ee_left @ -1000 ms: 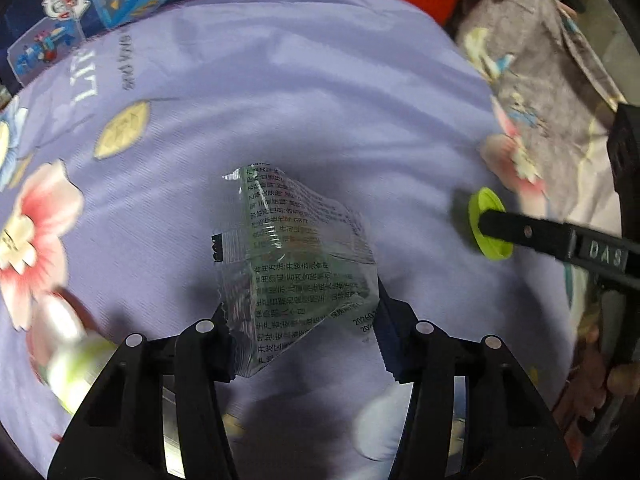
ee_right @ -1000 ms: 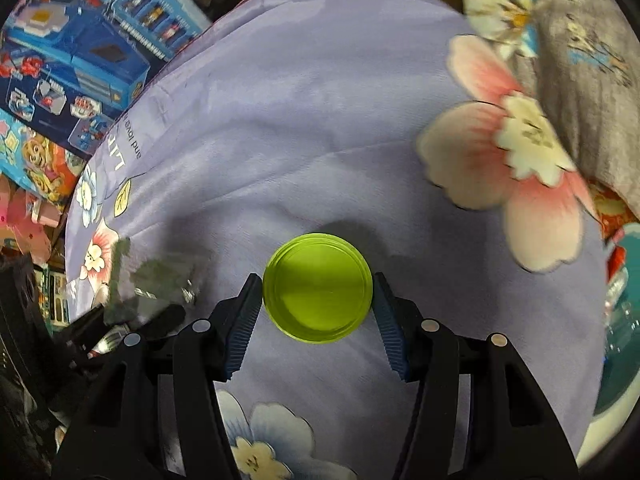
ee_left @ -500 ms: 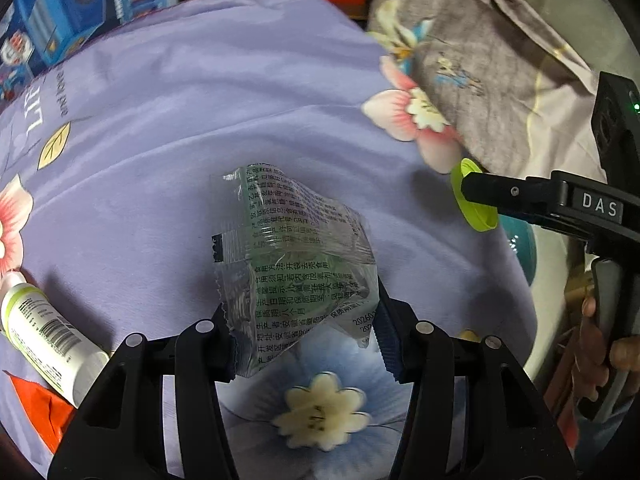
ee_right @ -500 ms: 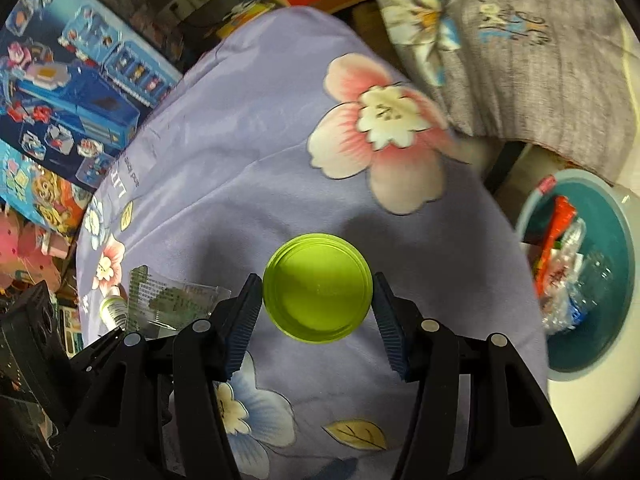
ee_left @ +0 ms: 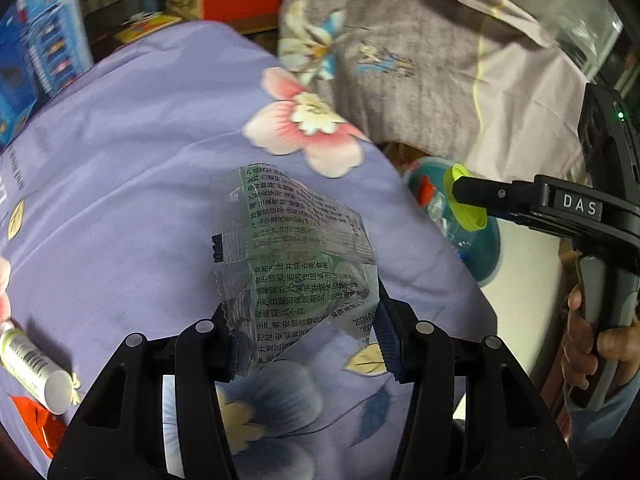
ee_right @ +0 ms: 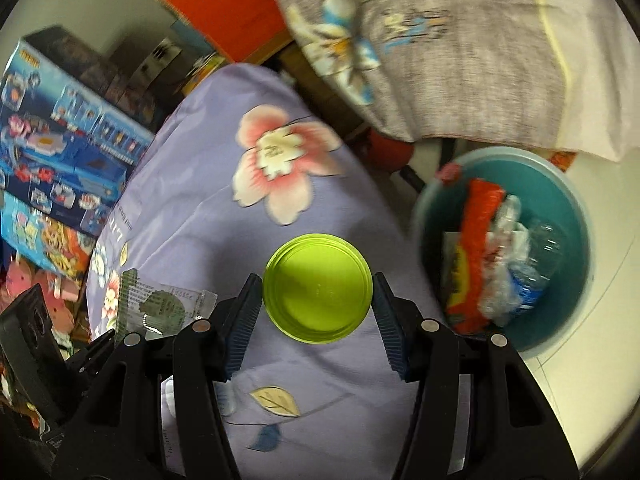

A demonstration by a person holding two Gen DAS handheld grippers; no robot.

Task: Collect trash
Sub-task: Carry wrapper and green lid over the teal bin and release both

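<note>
My left gripper is shut on a clear plastic wrapper with green print and holds it above the purple flowered bedspread. My right gripper is shut on a lime green round lid, held above the bedspread's edge. The lid and the right gripper also show in the left wrist view, at the right. A teal trash bin with wrappers and a crushed bottle inside stands on the floor to the right. The wrapper also shows in the right wrist view at the left.
A white and green tube lies on the bedspread at the left. Blue toy boxes stand behind the bed. A grey flowered cloth hangs at the back right. White floor lies around the bin.
Both grippers have moved right, toward the bed's edge, carrying the wrapper and the lid. The teal bin has come into fuller view and sits closer.
</note>
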